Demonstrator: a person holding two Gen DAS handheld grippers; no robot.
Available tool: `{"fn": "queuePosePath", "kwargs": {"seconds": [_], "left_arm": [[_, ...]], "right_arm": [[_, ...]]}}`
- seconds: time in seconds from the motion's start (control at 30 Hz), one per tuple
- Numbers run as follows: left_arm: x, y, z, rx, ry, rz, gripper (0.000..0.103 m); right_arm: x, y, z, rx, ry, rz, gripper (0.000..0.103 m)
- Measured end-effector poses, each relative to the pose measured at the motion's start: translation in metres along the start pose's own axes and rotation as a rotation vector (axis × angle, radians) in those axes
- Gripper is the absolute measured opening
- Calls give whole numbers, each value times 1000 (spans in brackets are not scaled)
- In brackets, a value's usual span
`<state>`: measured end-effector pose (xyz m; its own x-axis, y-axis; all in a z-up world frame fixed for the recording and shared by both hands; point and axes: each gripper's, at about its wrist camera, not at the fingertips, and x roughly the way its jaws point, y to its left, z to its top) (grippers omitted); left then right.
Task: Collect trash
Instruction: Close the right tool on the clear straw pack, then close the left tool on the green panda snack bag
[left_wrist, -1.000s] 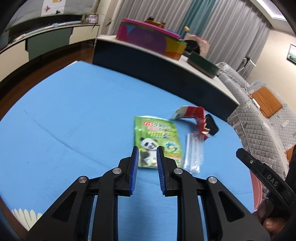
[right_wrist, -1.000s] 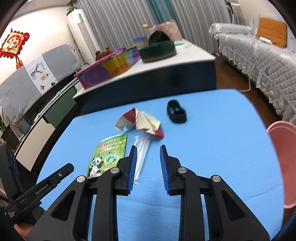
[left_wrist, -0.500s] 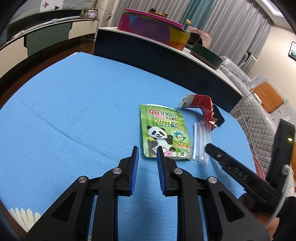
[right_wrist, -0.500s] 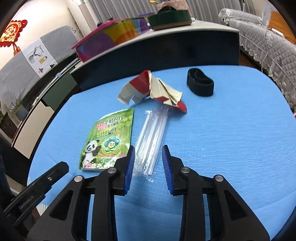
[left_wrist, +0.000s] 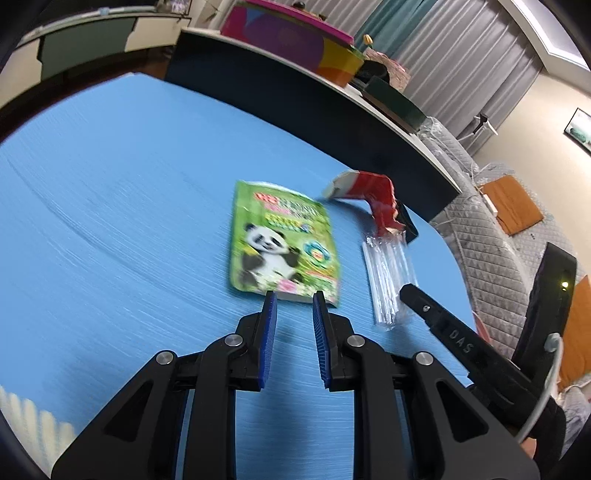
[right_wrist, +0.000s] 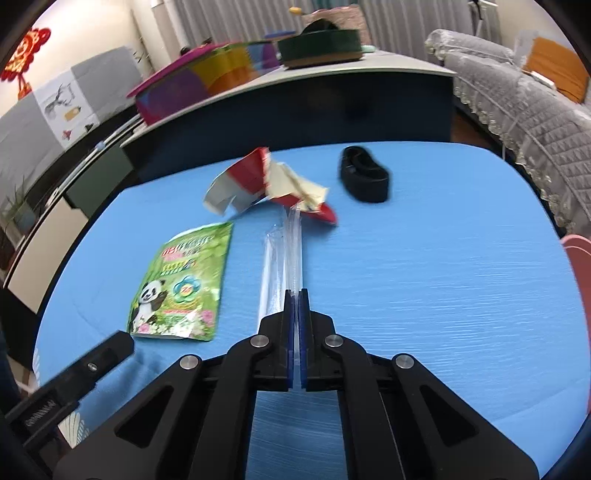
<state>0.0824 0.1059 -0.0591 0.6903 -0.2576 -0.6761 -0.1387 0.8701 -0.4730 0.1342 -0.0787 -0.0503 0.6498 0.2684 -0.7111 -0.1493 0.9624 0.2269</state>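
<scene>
We have the clear sleeve (right_wrist: 282, 254) pinched at its near end in the right tongs (right_wrist: 294, 295), whose pads are closed on the thin plastic; the rest of it runs away from us along the table (right_wrist: 424, 277), its far end reaching the torn red carton (right_wrist: 266, 181). To do this well we should lift slowly and straight, since such film looks slippery and limp, and watch that the far end does not drag the carton along. The left tongs (left_wrist: 291, 306) hover narrowly parted and empty, just short of the near edge of the green pouch (left_wrist: 280, 240); we judge that is our next pick, and a flat pouch will need one pad worked under its edge. A black strap (right_wrist: 364, 179) lies beyond, well apart from the pouch.

The table is covered in blue with a faint weave. A pink rim (right_wrist: 578, 258), perhaps a bin, shows at its right side. Behind stand a dark counter (right_wrist: 295, 107) with coloured boxes, grey curtains and a quilted sofa (right_wrist: 517, 96).
</scene>
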Motion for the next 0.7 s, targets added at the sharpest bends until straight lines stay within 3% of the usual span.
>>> {"fn": "queuePosePath", "kwargs": {"seconds": [0.13, 0.27, 0.7], "left_arm": [[9, -5, -2, -14, 5, -7, 21], [15, 0, -1, -72, 4, -11, 30], [19, 5, 10, -161, -66, 22, 30]], "right_arm": [[-4, -9, -1, -5, 1, 5, 2], [-4, -14, -4, -12, 12, 15, 2], [-1, -21, -7, -16, 23, 23, 2]]}}
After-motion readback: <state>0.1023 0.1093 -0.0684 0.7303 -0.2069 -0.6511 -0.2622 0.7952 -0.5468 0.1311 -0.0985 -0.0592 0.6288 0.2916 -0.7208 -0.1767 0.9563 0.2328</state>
